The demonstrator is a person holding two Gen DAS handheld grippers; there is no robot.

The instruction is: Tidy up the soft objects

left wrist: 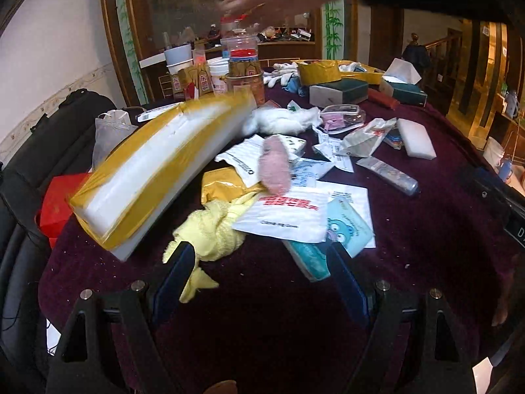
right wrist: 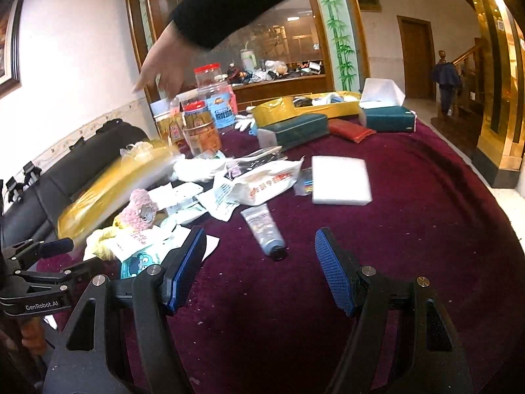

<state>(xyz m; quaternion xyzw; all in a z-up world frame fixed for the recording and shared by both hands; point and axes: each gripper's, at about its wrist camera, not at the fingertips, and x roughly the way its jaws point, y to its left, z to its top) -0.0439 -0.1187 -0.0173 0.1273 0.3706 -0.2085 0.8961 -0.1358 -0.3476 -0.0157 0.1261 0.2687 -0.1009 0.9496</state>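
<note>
The surface [right wrist: 426, 229], under a dark purple cloth, carries the whole clutter, so sorting has to happen in the bare patch nearest the claws. The biggest item is the foam tray wrapped in yellow tape [left wrist: 157, 170], tilted with 1 long edge raised and blurred; I judge it is being shifted or tipped, though what moves it is not visible. A bare hand [right wrist: 164, 65] in a black sleeve reaches over the jars at the back left, probably to clear hard things away from the soft ones. A second yellow-taped tray [right wrist: 308, 105] at the far side already holds a few small items, so it likely serves as a collecting bin.

The soft objects lie mixed with paper packets in the middle: a white sponge block [right wrist: 341, 180] lying flat and apart, white fluffy wadding [left wrist: 282, 120], a yellow cloth [left wrist: 213, 233] bunched just ahead of the left claw, and a pink fuzzy piece [left wrist: 275, 170] on top of the packets.

The left claw [left wrist: 259, 282] is spread wide and grips nothing, its left finger just over the yellow cloth's trailing corner. The right claw [right wrist: 259, 269] is likewise wide apart and holds nothing, with a tube [right wrist: 265, 229] lying just ahead of it.
</note>
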